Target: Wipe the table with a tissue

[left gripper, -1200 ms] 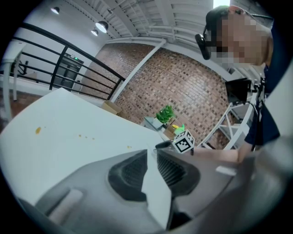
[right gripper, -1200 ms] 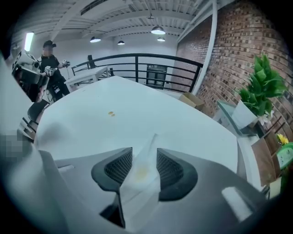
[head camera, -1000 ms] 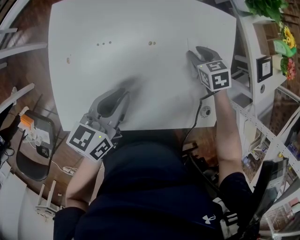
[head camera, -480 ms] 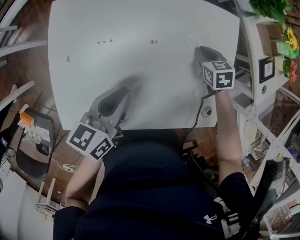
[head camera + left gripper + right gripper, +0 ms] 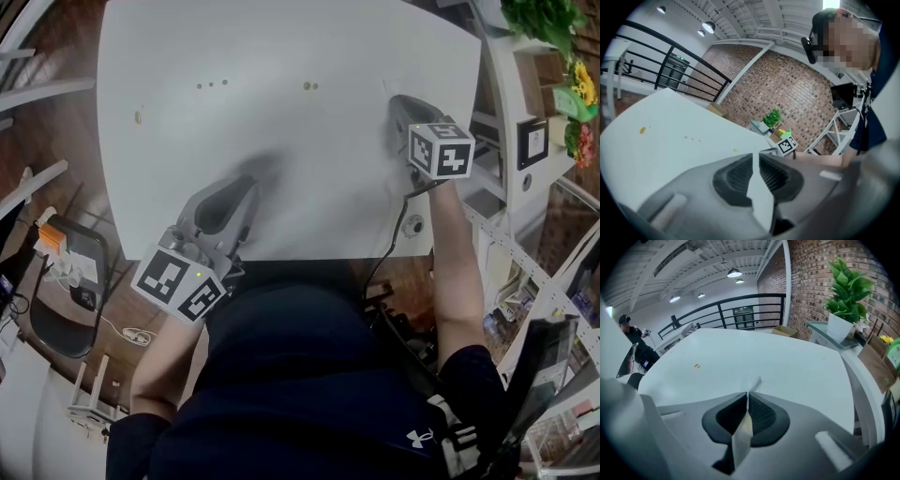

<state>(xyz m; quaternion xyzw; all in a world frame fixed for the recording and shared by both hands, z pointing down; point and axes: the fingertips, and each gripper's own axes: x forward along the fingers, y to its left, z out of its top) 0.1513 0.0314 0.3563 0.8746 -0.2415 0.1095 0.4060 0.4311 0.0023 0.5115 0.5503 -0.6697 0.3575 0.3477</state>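
The right arm reaches straight out from 5 o'clock, and its right tool (image 5: 398, 101) (image 5: 747, 394) tips steeply down onto the white counter (image 5: 281, 56) at the 3 o'clock side. Its jaws have just been closing and now pinch a thin white tissue (image 5: 757, 383), whose corner sticks out past the tips towards 12 o'clock. The left tool (image 5: 246, 183) (image 5: 753, 155) lies low over the near edge at 7 o'clock, pointing towards 1 o'clock with its jaws pressed together on nothing, and small brown crumbs (image 5: 211, 84) dot the counter at 11 o'clock.
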